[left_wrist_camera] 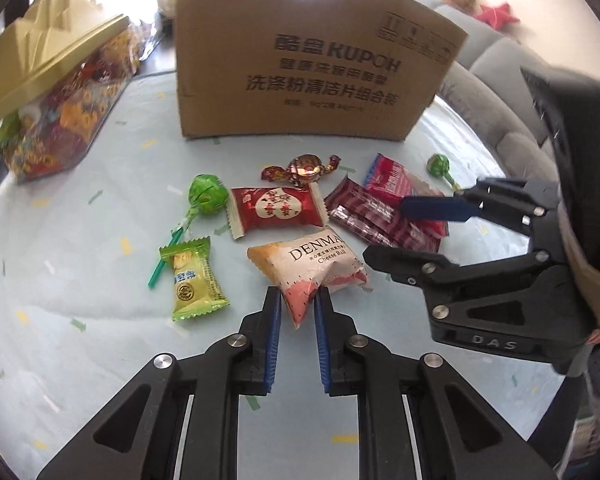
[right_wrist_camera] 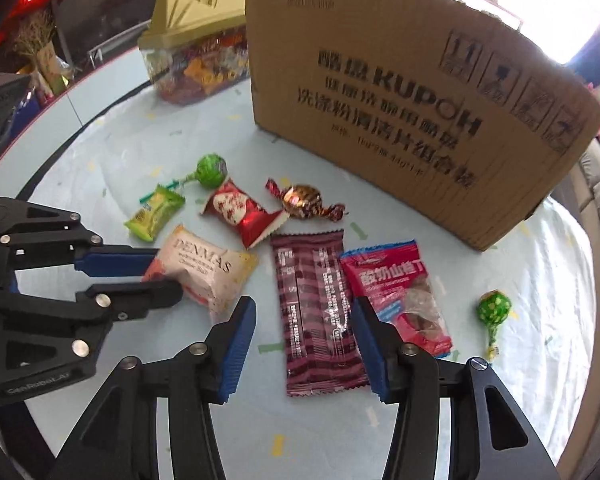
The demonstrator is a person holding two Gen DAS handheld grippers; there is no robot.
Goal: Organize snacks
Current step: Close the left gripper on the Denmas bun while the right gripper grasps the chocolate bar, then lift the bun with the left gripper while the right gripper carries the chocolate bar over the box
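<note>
My left gripper (left_wrist_camera: 298, 296) is shut on the near corner of the white and orange Denmas cheese ball packet (left_wrist_camera: 312, 264), which rests on the cloth. The right wrist view shows the same grip, left gripper (right_wrist_camera: 168, 276) on the packet (right_wrist_camera: 208, 268). My right gripper (right_wrist_camera: 304, 312) is open, its fingers straddling the flat maroon striped bar packet (right_wrist_camera: 316, 280); it (left_wrist_camera: 386, 230) reaches in from the right. Beside the bar lies a pink-red packet (right_wrist_camera: 396, 292). A red heart packet (left_wrist_camera: 276, 210), a green-yellow candy (left_wrist_camera: 192, 280), a foil bonbon (left_wrist_camera: 306, 168) and a green lollipop (left_wrist_camera: 206, 196) lie nearby.
A tall cardboard box (left_wrist_camera: 300, 60) stands behind the snacks. A clear candy container with a gold lid (left_wrist_camera: 52, 92) sits at the back left. A second green lollipop (right_wrist_camera: 494, 308) lies at the right. Pale cloth covers the round table (right_wrist_camera: 540, 280); a grey sofa (left_wrist_camera: 500, 80) lies beyond.
</note>
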